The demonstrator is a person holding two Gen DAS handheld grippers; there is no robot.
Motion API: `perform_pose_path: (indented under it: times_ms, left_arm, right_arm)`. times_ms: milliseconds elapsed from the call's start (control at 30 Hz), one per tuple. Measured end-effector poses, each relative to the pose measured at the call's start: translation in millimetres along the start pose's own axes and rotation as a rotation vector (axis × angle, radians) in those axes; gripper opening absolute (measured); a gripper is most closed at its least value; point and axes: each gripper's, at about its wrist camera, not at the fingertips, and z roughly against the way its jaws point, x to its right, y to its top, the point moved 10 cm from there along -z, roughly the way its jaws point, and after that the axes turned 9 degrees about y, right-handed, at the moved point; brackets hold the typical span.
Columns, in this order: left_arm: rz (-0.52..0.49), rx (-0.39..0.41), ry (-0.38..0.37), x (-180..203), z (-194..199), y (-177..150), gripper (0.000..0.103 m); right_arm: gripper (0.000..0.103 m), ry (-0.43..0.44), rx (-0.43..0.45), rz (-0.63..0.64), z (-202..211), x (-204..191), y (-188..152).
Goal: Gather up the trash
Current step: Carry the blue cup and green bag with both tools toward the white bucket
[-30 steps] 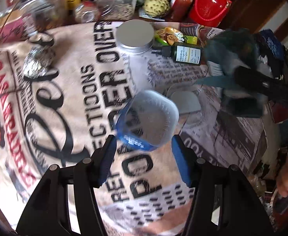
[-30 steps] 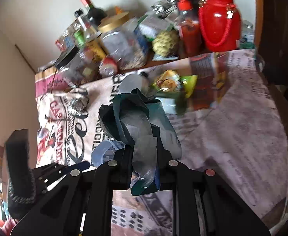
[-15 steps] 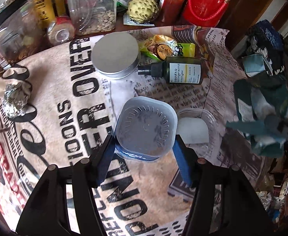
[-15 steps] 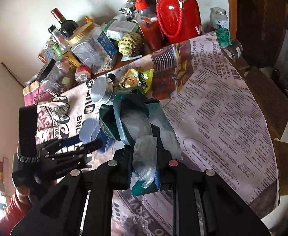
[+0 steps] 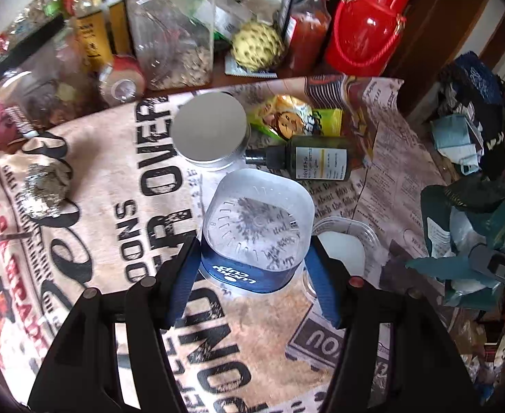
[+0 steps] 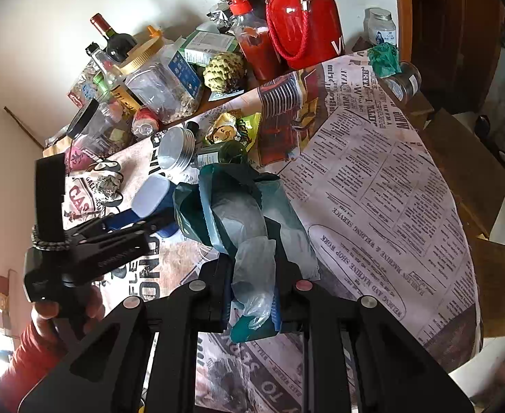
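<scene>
Left wrist view: the left tool (image 5: 252,268) straddles a clear plastic cup (image 5: 257,230) on the bench (image 5: 407,179), jaws just widening (pads off its sides). The right tool (image 6: 250,301) is clamped on a teal wrapper (image 6: 232,203).

Jars and bottles (image 5: 169,34) are crowding the table's far edge. A tin (image 5: 209,134), dark bottle (image 5: 316,162) and snack packet (image 5: 292,120) are blocking the centre; newspaper (image 6: 390,186) rightward is lying open.
</scene>
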Motion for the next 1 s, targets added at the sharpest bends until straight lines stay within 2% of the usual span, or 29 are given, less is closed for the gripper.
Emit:
perform_pose_path:
  times_ms: [233,500,633,833,1000]
  left_arm:
    - [0.055,0.071,0.051,-9,56,0,0.061]
    - [0.219,0.205,0.113,-13,156,-5,0.061]
    - [0.285,0.284,0.149,-8,208,-18,0.061]
    - [0.315,0.371,0.202,-2,274,-38,0.061]
    - [0.342,0.435,0.224,-7,321,-61,0.061]
  right_arm:
    - [0.016,0.043,0.018,0.041,20,-11,7]
    - [0.016,0.142,0.061,0.178,66,-40,22]
    - [0.016,0.178,0.083,0.262,93,-57,21]
    - [0.016,0.223,0.113,0.335,128,-82,14]
    - [0.016,0.251,0.179,0.377,161,-107,6]
